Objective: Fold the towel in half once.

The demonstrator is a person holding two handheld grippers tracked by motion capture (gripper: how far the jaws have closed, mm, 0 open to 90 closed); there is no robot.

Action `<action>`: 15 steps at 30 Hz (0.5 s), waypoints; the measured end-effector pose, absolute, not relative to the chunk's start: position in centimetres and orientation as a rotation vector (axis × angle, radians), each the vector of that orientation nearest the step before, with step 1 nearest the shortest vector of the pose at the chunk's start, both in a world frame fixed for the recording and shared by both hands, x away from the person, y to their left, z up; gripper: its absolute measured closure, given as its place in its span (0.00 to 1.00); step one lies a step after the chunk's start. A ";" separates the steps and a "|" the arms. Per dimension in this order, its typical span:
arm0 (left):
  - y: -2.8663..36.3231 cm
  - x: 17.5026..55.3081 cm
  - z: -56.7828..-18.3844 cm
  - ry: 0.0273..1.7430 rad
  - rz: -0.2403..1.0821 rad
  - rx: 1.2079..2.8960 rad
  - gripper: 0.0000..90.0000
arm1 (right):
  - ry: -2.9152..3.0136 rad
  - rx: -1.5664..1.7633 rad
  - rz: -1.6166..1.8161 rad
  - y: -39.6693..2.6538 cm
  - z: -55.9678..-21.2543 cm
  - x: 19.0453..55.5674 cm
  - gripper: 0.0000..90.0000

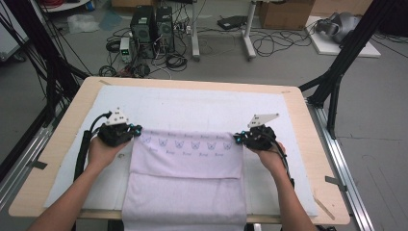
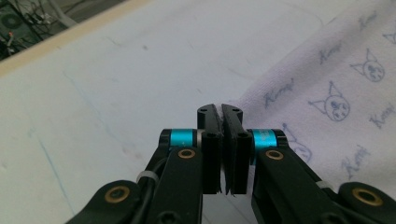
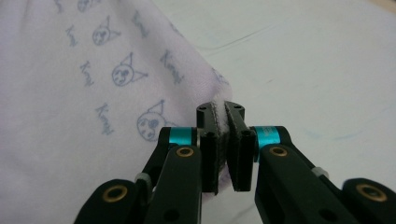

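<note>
At the bench's centre we hold a pale lilac towel (image 1: 187, 159) by its two far corners — the left hand-held gripper (image 1: 138, 130) at nine o'clock, the right hand-held gripper (image 1: 236, 138) at three. Both have their jaws clamped on the cloth, which keeps the printed edge taut between them, probably to fold it evenly. Its near end hangs over the bench edge at six o'clock — cut off there. The left corner barely shows between the jaws.
</note>
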State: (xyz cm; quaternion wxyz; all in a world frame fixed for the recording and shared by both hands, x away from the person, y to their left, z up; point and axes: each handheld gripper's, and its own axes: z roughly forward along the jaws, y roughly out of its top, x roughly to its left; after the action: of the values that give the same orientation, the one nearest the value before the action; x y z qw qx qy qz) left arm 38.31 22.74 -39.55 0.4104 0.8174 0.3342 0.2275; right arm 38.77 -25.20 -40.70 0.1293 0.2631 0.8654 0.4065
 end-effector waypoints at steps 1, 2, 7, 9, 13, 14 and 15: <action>22.6 39.1 -39.0 0.851 0.581 2.062 0.96 | 2.503 0.782 1.195 -25.3 -40.2 39.4 0.95; 22.4 40.1 -38.3 0.852 0.601 2.061 0.96 | 2.482 0.781 1.209 -25.4 -39.7 40.0 0.95; 21.4 43.7 -35.3 0.866 0.673 2.070 0.96 | 2.453 0.795 1.158 -25.4 -36.7 43.3 0.95; 21.3 45.2 -33.4 0.877 0.706 2.028 0.96 | 2.442 0.799 1.157 -25.4 -35.6 44.3 0.95; 20.8 46.7 -32.2 0.878 0.721 2.004 0.94 | 2.399 0.830 1.172 -25.8 -33.7 46.1 0.93; 20.6 46.8 -32.6 0.889 0.722 2.016 0.87 | 2.405 0.847 1.184 -26.0 -33.9 46.5 0.87; 20.7 47.0 -33.2 0.908 0.710 2.047 0.81 | 2.400 0.864 1.185 -26.1 -34.3 46.6 0.79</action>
State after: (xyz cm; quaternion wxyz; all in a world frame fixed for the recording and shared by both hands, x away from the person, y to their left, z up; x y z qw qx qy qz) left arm 47.01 20.67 -33.24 0.3858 0.8039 0.3565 0.2787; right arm 46.65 -26.11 -34.26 0.1637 0.3029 0.8418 0.4157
